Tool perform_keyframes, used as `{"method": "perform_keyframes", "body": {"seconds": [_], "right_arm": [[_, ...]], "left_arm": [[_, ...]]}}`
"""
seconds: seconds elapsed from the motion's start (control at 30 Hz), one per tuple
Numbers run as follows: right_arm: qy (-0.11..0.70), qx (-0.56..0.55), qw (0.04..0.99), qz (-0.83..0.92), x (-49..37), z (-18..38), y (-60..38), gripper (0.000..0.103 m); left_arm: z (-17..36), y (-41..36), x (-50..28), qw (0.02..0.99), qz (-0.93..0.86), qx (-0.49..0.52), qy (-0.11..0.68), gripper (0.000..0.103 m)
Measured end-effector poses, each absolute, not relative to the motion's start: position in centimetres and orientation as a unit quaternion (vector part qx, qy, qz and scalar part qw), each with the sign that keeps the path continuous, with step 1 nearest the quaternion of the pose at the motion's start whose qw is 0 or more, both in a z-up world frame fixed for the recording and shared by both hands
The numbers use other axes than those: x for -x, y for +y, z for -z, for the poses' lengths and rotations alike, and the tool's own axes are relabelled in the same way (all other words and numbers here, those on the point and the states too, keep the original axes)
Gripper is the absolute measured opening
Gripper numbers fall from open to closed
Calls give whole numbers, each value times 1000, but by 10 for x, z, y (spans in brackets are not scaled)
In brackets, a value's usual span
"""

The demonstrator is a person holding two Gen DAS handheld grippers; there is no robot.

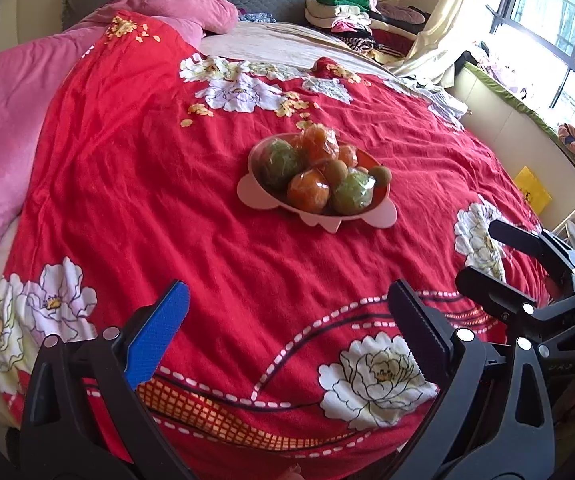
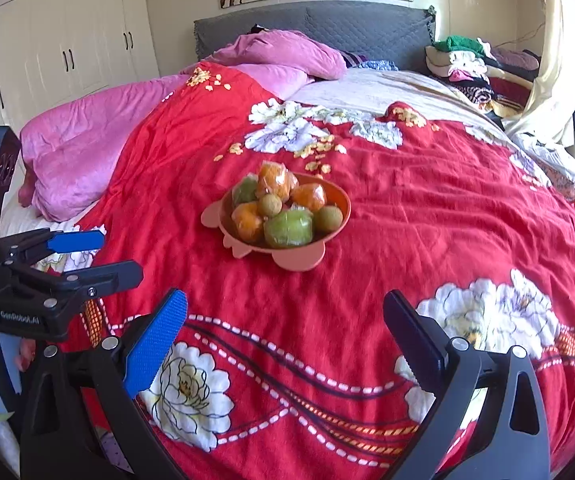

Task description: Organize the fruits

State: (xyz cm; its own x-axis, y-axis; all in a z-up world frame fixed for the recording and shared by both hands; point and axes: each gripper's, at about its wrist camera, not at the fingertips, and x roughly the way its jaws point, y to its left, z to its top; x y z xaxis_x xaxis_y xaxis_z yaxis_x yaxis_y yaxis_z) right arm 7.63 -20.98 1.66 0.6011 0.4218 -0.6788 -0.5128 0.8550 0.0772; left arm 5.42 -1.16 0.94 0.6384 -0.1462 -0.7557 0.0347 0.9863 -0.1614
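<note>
Both tongs, left and right, hang spread apart and empty over the bed, well short of the bowl at its middle. Wrapped oranges and green fruits are heaped high; film looks slippery, and nudging the soft bedding could spill them.
</note>
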Motion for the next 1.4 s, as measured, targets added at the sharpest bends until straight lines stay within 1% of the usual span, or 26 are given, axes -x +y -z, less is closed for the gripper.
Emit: {"method": "perform_keyframes", "body": {"seconds": [0.23, 0.57, 1.4], "right_arm": [[370, 61, 891, -256, -74, -11, -213, 98], [378, 70, 888, -252, -70, -4, -212, 98], [371, 76, 893, -243, -69, -9, -211, 98]], "left_arm": [[2, -9, -48, 899, 43, 72, 430, 93], [-1, -8, -46, 902, 38, 73, 423, 93], [-3, -7, -46, 903, 29, 73, 423, 93]]}}
